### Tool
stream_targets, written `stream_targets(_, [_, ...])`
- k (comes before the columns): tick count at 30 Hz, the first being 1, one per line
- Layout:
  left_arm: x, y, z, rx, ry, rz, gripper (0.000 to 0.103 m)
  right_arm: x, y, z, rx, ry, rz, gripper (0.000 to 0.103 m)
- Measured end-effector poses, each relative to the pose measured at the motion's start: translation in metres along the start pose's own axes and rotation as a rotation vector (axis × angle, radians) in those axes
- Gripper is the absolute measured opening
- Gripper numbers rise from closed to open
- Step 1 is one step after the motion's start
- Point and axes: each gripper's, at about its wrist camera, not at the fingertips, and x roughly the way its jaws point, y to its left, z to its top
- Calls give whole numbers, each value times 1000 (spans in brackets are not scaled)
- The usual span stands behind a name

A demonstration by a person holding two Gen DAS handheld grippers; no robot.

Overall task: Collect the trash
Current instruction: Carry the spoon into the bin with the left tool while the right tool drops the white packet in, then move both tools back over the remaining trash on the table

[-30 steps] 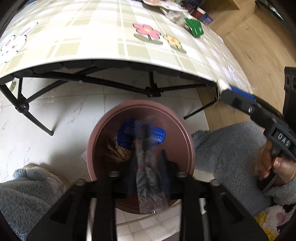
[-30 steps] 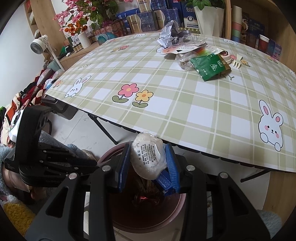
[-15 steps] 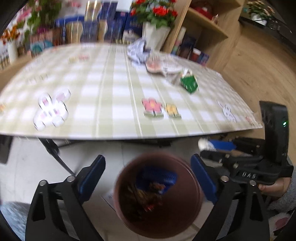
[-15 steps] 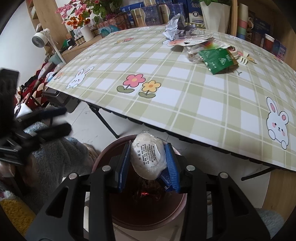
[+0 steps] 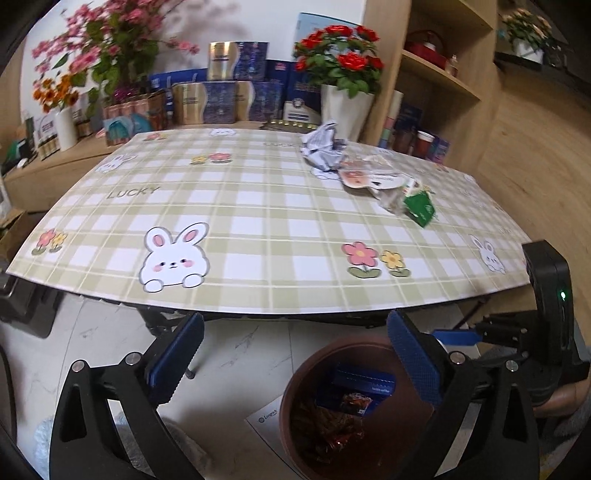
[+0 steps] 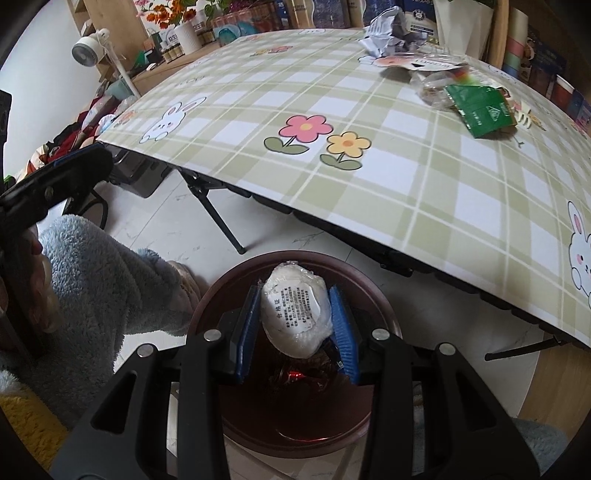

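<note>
Left tongs [image 5: 295, 363] spreading wide, jaws opening with nothing between them, poised above the floor beside the brown bin [image 5: 295, 402], where a blue box [image 5: 354, 387] and red wrappers [image 5: 328, 424] lie. Right tongs [image 6: 295, 328] clamped on a white wrapped bundle [image 6: 295, 314], held right over that bin. More trash up on the tabletop [image 6: 406, 166]: crumpled paper [image 6: 384, 31], a green packet [image 6: 480, 110].

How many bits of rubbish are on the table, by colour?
Green packet: 1
White crumpled paper: 1
Clear wrapper: 1
Pink-and-white packet: 1
Total: 4 that I can tell apart in the pile.
</note>
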Motion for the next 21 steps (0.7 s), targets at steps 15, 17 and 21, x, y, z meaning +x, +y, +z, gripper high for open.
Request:
stream_targets(15, [3,14,-1,-54,6,12,97,-15,0,10,-10,-103,-49,84])
stream_targets(17, [4,13,-1,-54,5,14,97,-19,-3,12,6,-118,-40,95])
stream_targets(21, [4,13,-1,-52,4,14,97,-27,-8,15,18,-143,-79,97])
